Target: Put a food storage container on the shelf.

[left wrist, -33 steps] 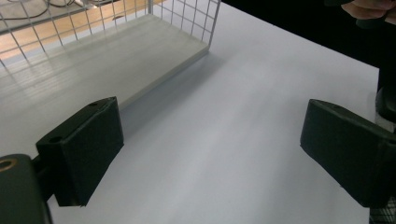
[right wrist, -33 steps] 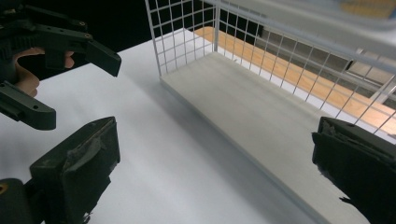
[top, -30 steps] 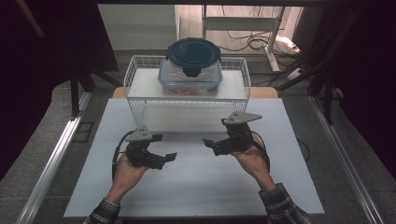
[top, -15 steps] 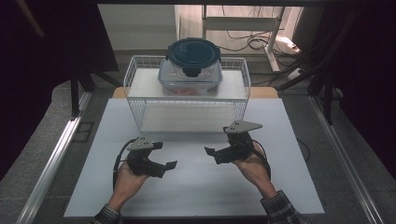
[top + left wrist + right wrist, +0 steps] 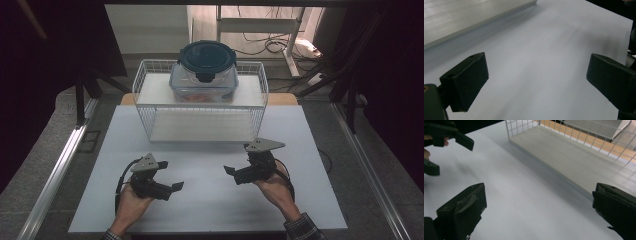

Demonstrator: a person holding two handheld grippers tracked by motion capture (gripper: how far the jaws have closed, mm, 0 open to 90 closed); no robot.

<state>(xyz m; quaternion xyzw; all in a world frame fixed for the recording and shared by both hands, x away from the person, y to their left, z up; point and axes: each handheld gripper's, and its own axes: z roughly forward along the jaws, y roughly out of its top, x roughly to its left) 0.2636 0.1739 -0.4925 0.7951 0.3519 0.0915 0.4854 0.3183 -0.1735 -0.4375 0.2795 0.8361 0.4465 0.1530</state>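
Note:
My left gripper [image 5: 170, 175] hovers low over the white table [image 5: 210, 200] at its front left. Its jaws stand wide apart with nothing between them, as the left gripper view [image 5: 536, 80] confirms. My right gripper [image 5: 236, 160] is held at the front right, also open and empty, its jaws pointing left toward the other hand [image 5: 539, 205]. Behind both stands a white wire rack [image 5: 200, 122]. On the rack's upper shelf sits a clear container [image 5: 206, 70] with a dark blue lid and something orange inside.
The rack's lower board [image 5: 579, 155] lies just ahead of the right gripper, and the left gripper [image 5: 446, 140] appears at the upper left of the right gripper view. Metal rails [image 5: 60, 165] run along both sides of the table. Cables [image 5: 265, 45] lie on the floor behind.
Both grippers have drawn back from the rack toward the table's front edge. Their jaws stay open.

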